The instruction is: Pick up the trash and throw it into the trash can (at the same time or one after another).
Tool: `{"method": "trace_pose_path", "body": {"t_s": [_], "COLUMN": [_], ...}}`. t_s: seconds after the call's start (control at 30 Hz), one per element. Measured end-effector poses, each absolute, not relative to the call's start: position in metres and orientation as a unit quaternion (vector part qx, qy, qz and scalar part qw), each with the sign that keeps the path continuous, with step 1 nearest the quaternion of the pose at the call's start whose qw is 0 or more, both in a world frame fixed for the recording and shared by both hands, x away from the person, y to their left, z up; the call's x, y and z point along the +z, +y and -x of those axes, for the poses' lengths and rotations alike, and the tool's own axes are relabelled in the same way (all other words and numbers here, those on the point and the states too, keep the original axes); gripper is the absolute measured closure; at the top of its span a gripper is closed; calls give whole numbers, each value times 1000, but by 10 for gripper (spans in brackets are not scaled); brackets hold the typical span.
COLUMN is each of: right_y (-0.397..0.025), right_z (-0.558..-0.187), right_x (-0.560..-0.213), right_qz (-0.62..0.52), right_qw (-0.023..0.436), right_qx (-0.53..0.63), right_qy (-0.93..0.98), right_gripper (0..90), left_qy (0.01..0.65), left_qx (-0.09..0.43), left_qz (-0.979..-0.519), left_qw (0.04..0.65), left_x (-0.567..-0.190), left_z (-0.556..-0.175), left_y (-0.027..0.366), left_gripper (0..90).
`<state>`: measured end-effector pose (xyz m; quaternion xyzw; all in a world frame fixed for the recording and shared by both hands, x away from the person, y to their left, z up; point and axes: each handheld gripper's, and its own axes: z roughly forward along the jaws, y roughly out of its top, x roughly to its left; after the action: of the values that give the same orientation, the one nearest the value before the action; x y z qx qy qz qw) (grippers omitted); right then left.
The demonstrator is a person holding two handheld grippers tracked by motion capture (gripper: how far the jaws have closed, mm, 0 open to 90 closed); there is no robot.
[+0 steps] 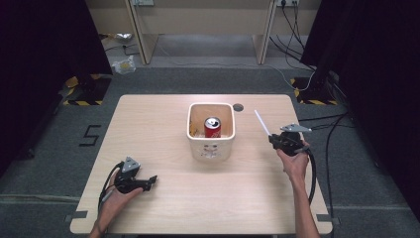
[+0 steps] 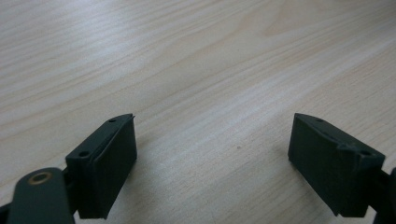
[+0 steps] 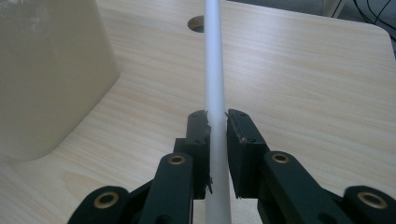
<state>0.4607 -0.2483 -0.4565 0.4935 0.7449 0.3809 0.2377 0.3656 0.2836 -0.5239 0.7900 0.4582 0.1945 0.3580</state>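
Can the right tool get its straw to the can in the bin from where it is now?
Probably yes. The right tool is shut on the straw, right of the bin; bare table lies between, and the can stands upright, top exposed.

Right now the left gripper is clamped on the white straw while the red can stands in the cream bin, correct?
Not quite: the right gripper clamps the white straw, as the right gripper view shows. The red can does stand in the cream bin.

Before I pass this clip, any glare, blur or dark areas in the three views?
High view: both sides black, glare on the table far edge. Left gripper view: left gripper jaws sharp, wood beyond soft. Right gripper view: straw and bin blur.
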Motion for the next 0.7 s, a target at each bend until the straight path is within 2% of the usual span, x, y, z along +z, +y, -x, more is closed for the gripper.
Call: {"method": "trace_pose_path", "body": {"t_s": [0.7], "right_y": [-243], "right_z": [-454], "right_x": [-439], "right_qz": [-478], "right_qw": [246], "right_qx": [406], "right_qy": [739], "right_gripper": [793], "left_qy": [458], "left_qx": [194], "left_qz": [-790], "left_qw": [358], "left_x": [-524], "left_z": [-366], "left_y": [284], "left_gripper": [145]}}
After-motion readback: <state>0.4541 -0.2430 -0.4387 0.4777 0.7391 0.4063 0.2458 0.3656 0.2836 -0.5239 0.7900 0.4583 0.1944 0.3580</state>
